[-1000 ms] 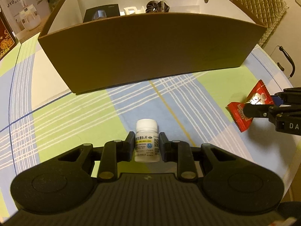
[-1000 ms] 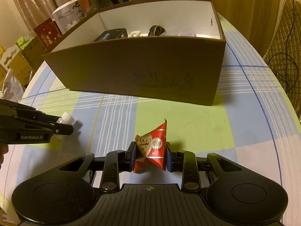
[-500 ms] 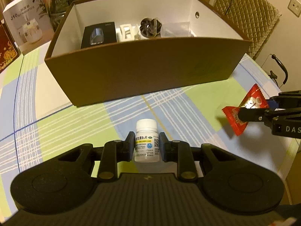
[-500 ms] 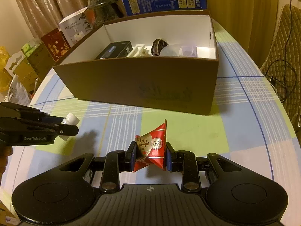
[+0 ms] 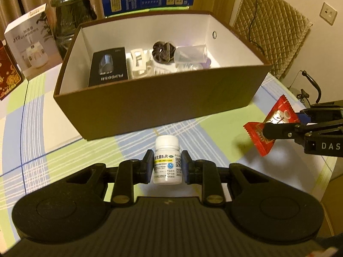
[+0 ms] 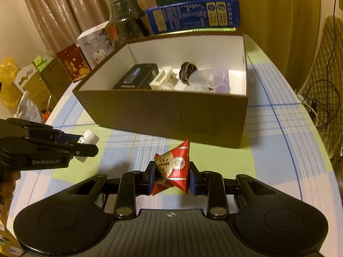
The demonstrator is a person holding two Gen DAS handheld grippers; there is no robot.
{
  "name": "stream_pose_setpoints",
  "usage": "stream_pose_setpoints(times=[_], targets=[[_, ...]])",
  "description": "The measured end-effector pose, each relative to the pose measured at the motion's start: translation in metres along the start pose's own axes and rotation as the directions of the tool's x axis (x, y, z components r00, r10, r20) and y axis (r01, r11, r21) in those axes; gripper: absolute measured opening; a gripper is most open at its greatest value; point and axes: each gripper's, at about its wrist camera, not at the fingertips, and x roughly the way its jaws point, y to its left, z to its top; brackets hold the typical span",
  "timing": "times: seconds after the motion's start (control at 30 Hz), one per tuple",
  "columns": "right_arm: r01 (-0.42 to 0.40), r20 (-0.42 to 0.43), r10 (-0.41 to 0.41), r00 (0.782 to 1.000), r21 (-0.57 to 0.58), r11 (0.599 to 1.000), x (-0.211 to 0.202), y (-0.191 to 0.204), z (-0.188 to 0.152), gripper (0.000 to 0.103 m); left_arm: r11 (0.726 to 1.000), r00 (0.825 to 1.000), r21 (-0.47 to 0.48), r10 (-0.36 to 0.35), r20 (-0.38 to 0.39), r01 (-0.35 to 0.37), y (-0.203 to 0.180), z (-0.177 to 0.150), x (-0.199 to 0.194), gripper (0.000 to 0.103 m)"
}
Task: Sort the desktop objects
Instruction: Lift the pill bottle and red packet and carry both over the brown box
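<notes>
Left wrist view: the left gripper [image 5: 167, 167], at lower centre of the frame, is closed on a small white pill bottle [image 5: 167, 160], its pads pressed against the labelled sides and the capped end pointing away from the camera; the bottle hangs clear of the checked tablecloth of the table [image 5: 38, 160]. At the right edge of the same frame the right gripper [image 5: 269, 128] clamps a red sweet wrapper [image 5: 260, 137], also off the cloth. Right wrist view: the wrapper [image 6: 171, 167] sits pinched between the pads at lower centre, and the left gripper [image 6: 85, 147] enters from the left edge with the bottle's cap [image 6: 90, 136] protruding. The brown cardboard box [image 5: 163, 98], white inside, fills the upper middle of both frames; it already contains a black carton [image 5: 108, 68], a white clip-like piece [image 5: 139, 62], a dark scrunchie [image 5: 163, 51] and a clear plastic cup lying on its side [image 5: 190, 53]. Step in hand, as judged: the carry phase, with both items gripped and raised in front of the near wall of the box. The next move calls for lifting each gripper above the near rim, advancing over the open interior, and releasing above a bare patch of the white floor; the bottle suits the near-left area beside the black carton, the wrapper the right end.
</notes>
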Motion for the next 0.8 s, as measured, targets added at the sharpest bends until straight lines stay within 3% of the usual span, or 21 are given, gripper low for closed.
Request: stream_pose_setpoints(times=[0.8], targets=[[-0.032,0.146,0.039,0.989,-0.050,0.998,-0.026,0.002,0.080,0.027,0.999,0.993,0.039,-0.021,0.119,0.017,-0.002,0.064,-0.011,0.022]])
